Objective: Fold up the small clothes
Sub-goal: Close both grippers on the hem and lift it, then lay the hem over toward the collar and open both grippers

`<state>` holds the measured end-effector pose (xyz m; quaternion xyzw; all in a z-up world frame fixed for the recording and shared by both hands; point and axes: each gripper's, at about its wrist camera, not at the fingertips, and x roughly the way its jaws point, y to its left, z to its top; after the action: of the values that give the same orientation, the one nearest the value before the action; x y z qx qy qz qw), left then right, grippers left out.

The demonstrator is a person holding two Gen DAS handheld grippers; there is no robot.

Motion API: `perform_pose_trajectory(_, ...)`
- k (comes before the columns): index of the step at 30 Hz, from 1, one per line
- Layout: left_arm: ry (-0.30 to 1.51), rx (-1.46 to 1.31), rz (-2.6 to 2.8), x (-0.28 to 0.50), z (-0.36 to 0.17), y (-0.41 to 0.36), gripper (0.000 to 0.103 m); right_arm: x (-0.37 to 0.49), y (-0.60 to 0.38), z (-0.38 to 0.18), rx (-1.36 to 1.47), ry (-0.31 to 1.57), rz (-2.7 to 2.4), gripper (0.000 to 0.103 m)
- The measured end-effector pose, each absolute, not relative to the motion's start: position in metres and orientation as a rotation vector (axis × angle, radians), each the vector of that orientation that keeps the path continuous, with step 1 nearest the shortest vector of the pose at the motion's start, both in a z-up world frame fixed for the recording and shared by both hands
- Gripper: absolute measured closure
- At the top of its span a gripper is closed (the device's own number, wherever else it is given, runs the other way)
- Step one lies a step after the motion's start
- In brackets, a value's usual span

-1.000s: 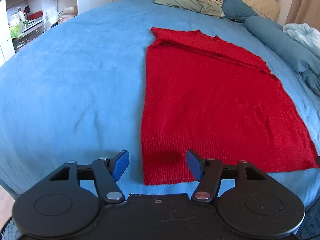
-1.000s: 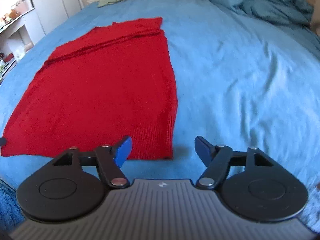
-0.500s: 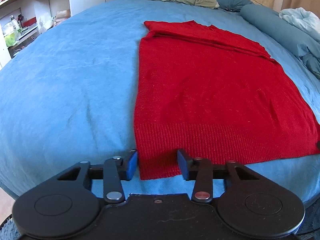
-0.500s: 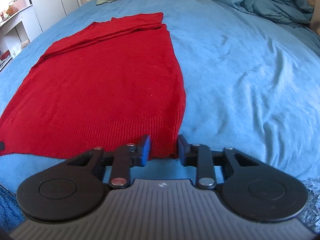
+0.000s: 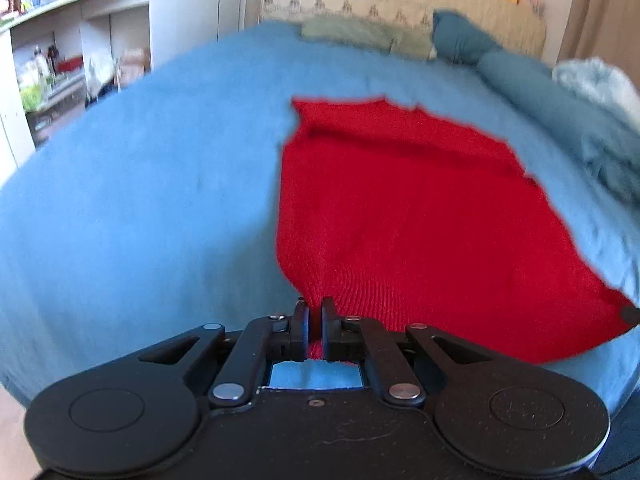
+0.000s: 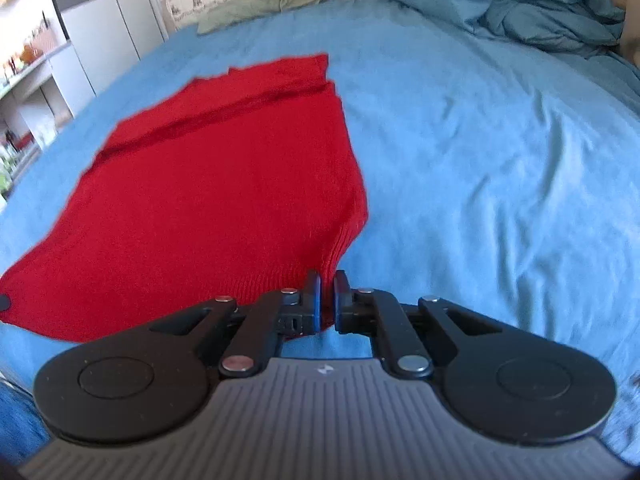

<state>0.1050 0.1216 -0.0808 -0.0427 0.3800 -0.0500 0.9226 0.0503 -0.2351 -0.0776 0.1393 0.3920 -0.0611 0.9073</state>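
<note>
A red knitted garment [image 5: 404, 216] is shown spread over a blue bedspread [image 5: 140, 208], with its ribbed hem toward the cameras and its far end already turned over in a narrow band. The left gripper [image 5: 315, 312] is seen with its jaws closed down to a narrow slit on the near left corner of the hem; red knit is pinched between them. The right gripper [image 6: 327, 292] is likewise closed on the near right corner, a fold of red rib being caught between the blue-faced pads. At both corners the cloth is drawn up into a small peak, while the rest is left lying on the bed.

The garment may be judged light, soft and limp: it will sag between the two held points and drape rather than keep any shape. The knit is loose and stretchy, so a hard pull is likely to distort the hem. The ribbed corners are the firmest place to be gripped, being thicker and less prone to slip. The bedspread has a matt, slightly napped surface, over which some drag is to be expected. Pillows [image 6: 260, 4] and a rumpled duvet [image 6: 520, 4] lie at the head of the bed, well apart from the garment.
</note>
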Motion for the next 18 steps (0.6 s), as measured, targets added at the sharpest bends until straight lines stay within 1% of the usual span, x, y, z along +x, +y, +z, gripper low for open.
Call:
perform_pose_trajectory(2, 0.737, -0.114, -0.101, 0.114, -0.059, 0.123, 0.098, 0.058, -0.242, -0.059, 0.335, 0.777, -0.112, 0.082)
perform_pose_trajectory(5, 0.674, -0.166, -0.109, 0.149, -0.022, 0.123, 0.098, 0.086, -0.251, -0.022, 0.385, 0.715, -0.079, 0.082)
perform_pose_trajectory(8, 0.605, -0.171, -0.102, 0.208, 0.012, 0.117, 0.099, 0.135, -0.265, 0.014, 0.424, 0.653, -0.043, 0.082)
perform_pose_trajectory(11, 0.573, -0.201, -0.079, 0.288, 0.033, 0.109, 0.099, 0.209, -0.285, 0.045, 0.489, 0.6, -0.026, 0.083)
perform_pose_trajectory(14, 0.586, -0.179, 0.0, 0.375, 0.032, 0.093, 0.099, 0.297, -0.303, 0.054, 0.527, 0.592, -0.05, 0.083)
perform_pose_trajectory(18, 0.607, -0.114, 0.047, 0.485, -0.007, 0.065, 0.099, 0.416, -0.323, 0.025, 0.534, 0.659, -0.108, 0.083)
